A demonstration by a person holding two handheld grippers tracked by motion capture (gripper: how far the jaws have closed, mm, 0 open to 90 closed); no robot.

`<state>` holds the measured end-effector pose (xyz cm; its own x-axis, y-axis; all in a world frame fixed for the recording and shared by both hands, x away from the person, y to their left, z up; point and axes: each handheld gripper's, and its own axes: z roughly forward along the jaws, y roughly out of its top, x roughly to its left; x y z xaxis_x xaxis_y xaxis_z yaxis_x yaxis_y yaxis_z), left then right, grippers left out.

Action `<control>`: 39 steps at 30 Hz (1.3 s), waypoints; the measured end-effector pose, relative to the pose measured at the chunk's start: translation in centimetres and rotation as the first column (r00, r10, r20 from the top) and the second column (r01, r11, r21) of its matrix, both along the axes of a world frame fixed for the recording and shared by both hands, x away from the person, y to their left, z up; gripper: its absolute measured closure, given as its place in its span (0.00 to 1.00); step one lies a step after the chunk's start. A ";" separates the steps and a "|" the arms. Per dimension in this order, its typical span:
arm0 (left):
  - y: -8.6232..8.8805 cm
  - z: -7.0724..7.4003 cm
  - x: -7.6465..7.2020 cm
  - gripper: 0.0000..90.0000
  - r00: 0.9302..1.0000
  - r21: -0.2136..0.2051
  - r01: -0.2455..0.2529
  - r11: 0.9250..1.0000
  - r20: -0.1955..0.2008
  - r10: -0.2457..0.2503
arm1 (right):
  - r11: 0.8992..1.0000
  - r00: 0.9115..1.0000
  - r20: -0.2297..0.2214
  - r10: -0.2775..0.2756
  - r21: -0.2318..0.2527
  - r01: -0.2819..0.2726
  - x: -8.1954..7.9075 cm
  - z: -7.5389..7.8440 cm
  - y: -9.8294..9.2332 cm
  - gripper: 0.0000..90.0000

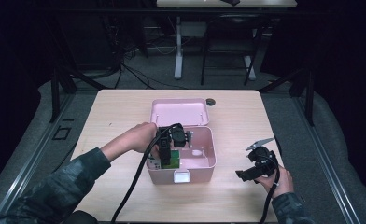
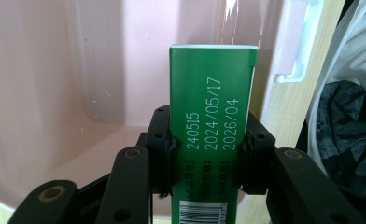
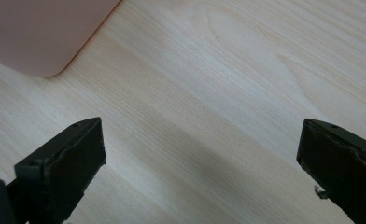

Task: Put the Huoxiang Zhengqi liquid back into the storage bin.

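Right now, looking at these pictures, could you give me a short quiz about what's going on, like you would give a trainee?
1. True or false: the left gripper is shut on the green carton.
2. Which best describes the pink box?
A. Lid closed
B. Lid open, folded back away from the person
C. Lying on its side
3. What lies between the jaws of the right gripper?

Key
1. True. In the left gripper view the pads press on both sides of the carton, which is over the inside of the box.
2. B.
3. Nothing. The jaws stand wide apart over the bare wooden table, beside the box's corner.
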<state>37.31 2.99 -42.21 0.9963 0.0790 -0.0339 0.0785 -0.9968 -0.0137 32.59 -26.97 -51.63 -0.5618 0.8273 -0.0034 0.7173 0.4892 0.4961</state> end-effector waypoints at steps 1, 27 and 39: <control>0.0 -0.1 0.0 0.70 1.000 0.001 0.001 1.000 0.000 -0.001 | 1.000 1.000 -0.002 0.000 0.005 0.000 0.0 0.0 0.0 0.01; 0.5 -0.2 -0.1 0.69 0.999 -0.007 0.025 1.000 -0.031 -0.025 | 1.000 1.000 -0.001 0.002 0.003 -0.002 0.0 0.0 0.1 0.01; 1.6 0.6 0.7 0.52 0.996 -0.085 -0.079 0.993 -0.041 0.076 | 1.000 1.000 0.001 -0.001 0.016 0.001 0.0 0.1 0.1 0.00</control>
<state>38.01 4.60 -41.60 0.9851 0.1514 -0.0814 0.1570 -0.9853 0.0674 32.55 -26.90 -51.58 -0.5608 0.8279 0.0093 0.7172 0.4801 0.5051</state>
